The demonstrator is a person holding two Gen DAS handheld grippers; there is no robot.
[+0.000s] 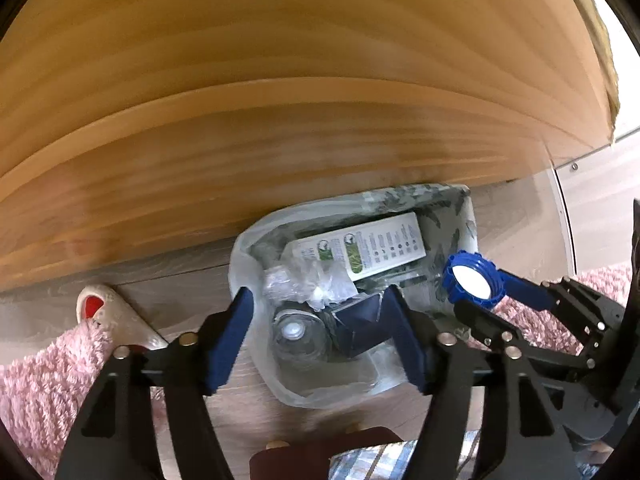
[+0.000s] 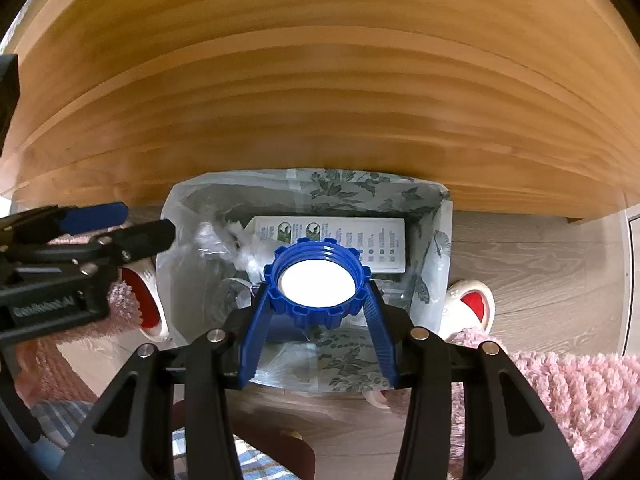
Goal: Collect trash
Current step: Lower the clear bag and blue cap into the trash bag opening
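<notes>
Left wrist view: the left claw (image 1: 320,336) stands wide, its blue pads clear of everything, directly over a lined bin (image 1: 256,248). Between and below its pads, inside the bin, lie a dark blue carton (image 1: 360,328), a clear bottle (image 1: 296,336) seen end-on, and crumpled clear plastic (image 1: 308,280). Farther ahead of the pads a white printed carton (image 1: 360,248) lies flat in the bin. To the right of this claw, the right claw (image 1: 472,284) holds a blue screw cap (image 1: 472,276) above the bin's right rim. A wooden furniture panel (image 1: 280,80) rises ahead. A white and red slipper (image 1: 100,308) and a pink rug (image 1: 48,380) lie to the left on the floor.

Right wrist view: the right claw (image 2: 320,292) is closed on the blue screw cap (image 2: 318,280), both pads pressing its ribbed edge, white liner facing the camera. The cap hangs over the bin's opening (image 2: 436,240), above the white carton (image 2: 360,240). The left claw (image 2: 120,224) reaches in from the left.
</notes>
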